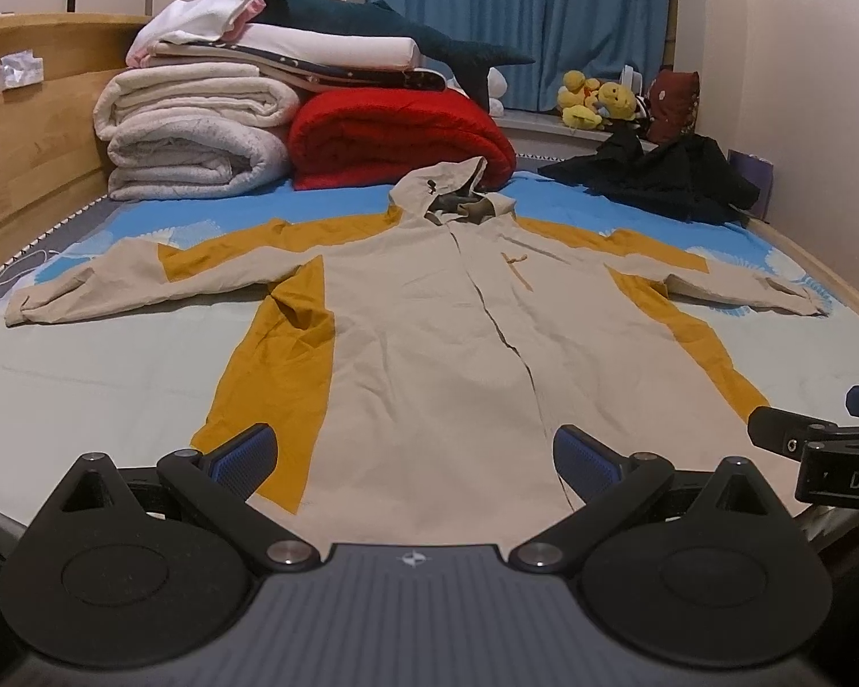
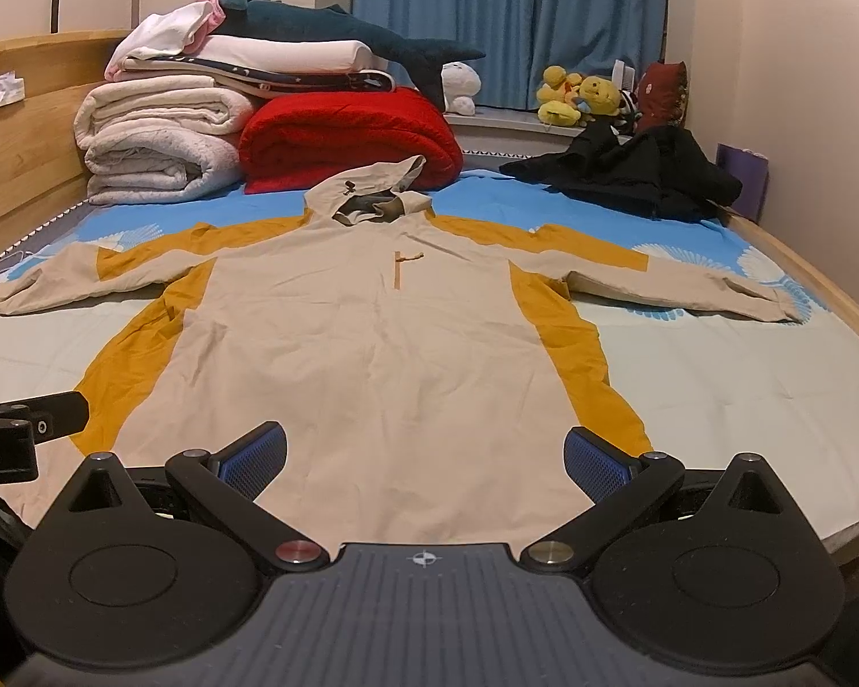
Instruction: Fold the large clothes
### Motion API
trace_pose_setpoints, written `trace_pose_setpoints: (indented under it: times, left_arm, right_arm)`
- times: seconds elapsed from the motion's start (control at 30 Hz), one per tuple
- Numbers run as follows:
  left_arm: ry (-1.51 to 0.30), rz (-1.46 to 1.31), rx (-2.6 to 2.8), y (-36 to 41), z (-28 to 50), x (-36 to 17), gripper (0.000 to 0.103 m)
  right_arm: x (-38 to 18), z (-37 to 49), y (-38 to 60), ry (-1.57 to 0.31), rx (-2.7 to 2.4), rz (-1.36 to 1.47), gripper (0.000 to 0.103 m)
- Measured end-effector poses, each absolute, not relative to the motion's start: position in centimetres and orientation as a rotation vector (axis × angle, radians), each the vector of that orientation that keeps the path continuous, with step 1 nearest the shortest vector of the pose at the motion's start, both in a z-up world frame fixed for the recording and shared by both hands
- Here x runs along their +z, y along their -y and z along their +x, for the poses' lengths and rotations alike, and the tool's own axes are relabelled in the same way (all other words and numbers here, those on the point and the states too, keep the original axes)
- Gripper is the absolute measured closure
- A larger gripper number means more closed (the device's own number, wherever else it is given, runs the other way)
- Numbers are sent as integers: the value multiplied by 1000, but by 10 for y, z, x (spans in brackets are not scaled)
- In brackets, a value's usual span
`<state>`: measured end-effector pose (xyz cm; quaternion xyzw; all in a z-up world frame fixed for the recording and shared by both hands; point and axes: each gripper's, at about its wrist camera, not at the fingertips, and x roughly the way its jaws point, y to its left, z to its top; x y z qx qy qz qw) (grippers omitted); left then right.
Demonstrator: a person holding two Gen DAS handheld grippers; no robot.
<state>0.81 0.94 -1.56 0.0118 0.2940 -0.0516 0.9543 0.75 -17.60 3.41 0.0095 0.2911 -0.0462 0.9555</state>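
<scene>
Hooded jacket [image 1: 429,309], beige with mustard side panels, lies flat on the bed [image 1: 86,366] face up, sleeves spread to both sides, hood at the far end, hem nearest the jaws. Left gripper [image 1: 412,461]: jaws wide, nothing held, hovering at the hem with the front zip line running up just right of centre between them. Right gripper [image 2: 424,461]: jaws wide too, nothing between them, also at the hem, with the beige centre panel straight ahead and the mustard strip by the right fingertip. Each gripper shows at the edge of the other's view, side by side and apart. Past the hood, far from the jaws: red blanket [image 1: 395,137] folded, touching or just behind the hood tip, can't tell which. Left of it, a stack of white blankets [image 1: 194,137], with folded bedding and a plush shark [image 1: 383,23] on top. Far right of the jaws: black garment [image 1: 658,177] heaped on the blue sheet, clear of the right sleeve. Behind it, yellow plush toys [image 2: 578,94] on the window ledge, blue curtain [image 1: 515,17] above. Wooden headboard [image 1: 23,160] along the left, tissue box [image 1: 17,68] on its ledge. Purple bag [image 2: 741,172] against the right wall, contents not visible. Nothing lies on the jacket or between the jaws and the hem.
</scene>
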Motion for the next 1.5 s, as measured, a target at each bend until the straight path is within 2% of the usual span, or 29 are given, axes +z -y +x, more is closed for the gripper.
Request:
trace_pose_setpoints:
  times: [1.5]
  left_arm:
    - [-588,24,-94,-11,8,-15,0]
  right_arm:
    - [35,7,175,-589,-91,24,1]
